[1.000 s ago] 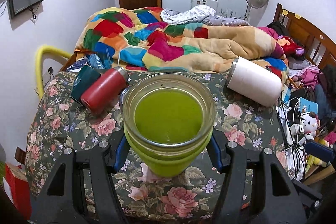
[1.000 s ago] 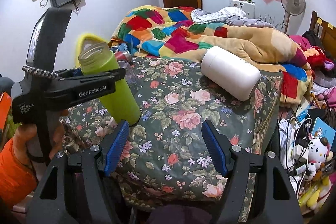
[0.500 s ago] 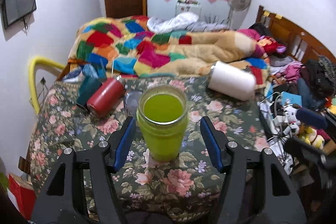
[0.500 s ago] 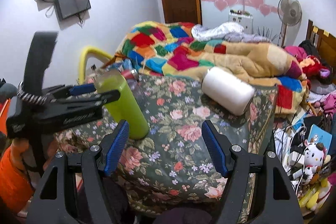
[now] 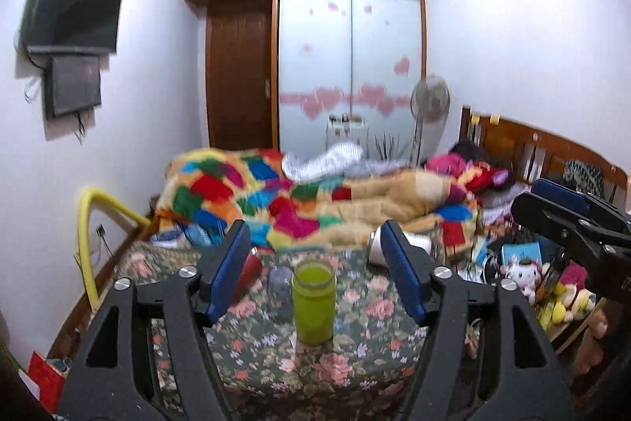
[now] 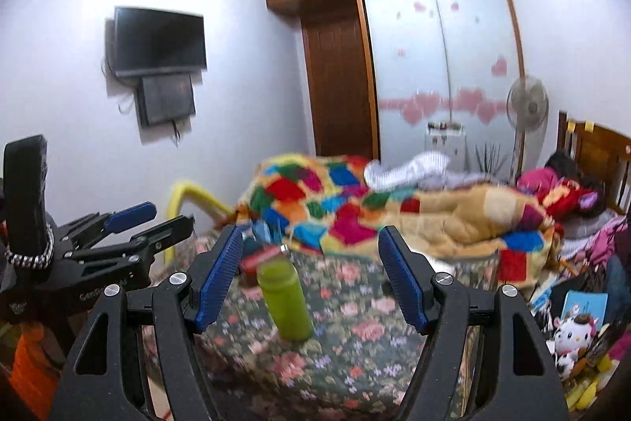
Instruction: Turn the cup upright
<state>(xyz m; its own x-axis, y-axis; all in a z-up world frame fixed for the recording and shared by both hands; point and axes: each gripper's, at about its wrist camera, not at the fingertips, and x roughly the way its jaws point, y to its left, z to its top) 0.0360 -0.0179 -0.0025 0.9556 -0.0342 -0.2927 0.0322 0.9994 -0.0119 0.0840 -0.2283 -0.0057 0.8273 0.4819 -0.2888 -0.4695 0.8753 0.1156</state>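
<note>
A lime-green cup (image 5: 314, 301) stands upright, mouth up, on the floral cloth (image 5: 366, 306); it also shows in the right wrist view (image 6: 287, 301). My left gripper (image 5: 315, 273) is open and empty, pulled back from the cup, which shows between its blue pads. My right gripper (image 6: 309, 279) is open and empty, also back from the cup. The left gripper appears at the left of the right wrist view (image 6: 130, 227).
A red bottle (image 5: 249, 273) and a clear glass (image 5: 279, 279) lie behind the green cup. A white cylinder (image 5: 394, 247) lies at the back right. A patchwork quilt (image 5: 299, 204) covers the bed behind. Toys and clutter (image 5: 528, 275) sit at the right.
My left gripper let go of the green cup and drew back and up. My right gripper drew back too. The cup stays upright on the cloth.
</note>
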